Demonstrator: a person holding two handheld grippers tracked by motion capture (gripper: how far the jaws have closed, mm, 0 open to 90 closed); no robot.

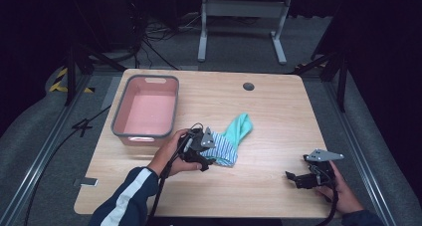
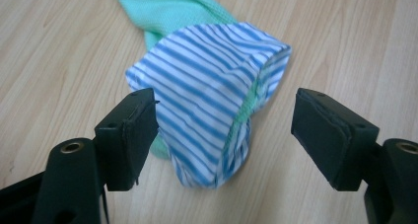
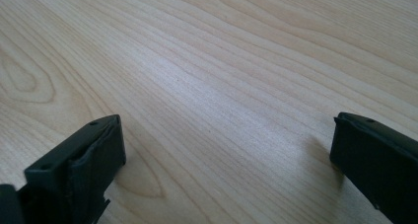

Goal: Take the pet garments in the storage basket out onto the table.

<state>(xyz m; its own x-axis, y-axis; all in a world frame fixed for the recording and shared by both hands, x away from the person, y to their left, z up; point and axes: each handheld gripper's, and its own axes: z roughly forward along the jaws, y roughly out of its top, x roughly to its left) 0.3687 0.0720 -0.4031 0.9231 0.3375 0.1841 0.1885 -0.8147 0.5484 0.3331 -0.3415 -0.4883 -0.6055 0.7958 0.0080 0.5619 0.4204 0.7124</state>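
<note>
A pale wooden table (image 1: 268, 116) with wavy grain and rounded corners stands on grey carpet in a dark room, with a round dark cable hole (image 1: 248, 86) near its far edge. Beyond it the white legs of another desk (image 1: 242, 17) rise from the floor, black cables (image 1: 149, 37) trail across the carpet, and yellow-and-black tape (image 1: 60, 79) marks the floor at the far left. A pink tub with a grey rim (image 1: 117, 117) sits on the table's left part. Near the middle lies a sock (image 1: 230, 141), its striped blue-and-white end toward the person and its mint-green end pointing away. The left gripper (image 2: 224, 128) is down at the sock with its jaws spread wide on either side of the striped end, one pad just beside the cloth, not clamped on it. The right gripper (image 3: 226, 150) rests low over bare wood near the table's right front, jaws wide apart, well away from the sock.
</note>
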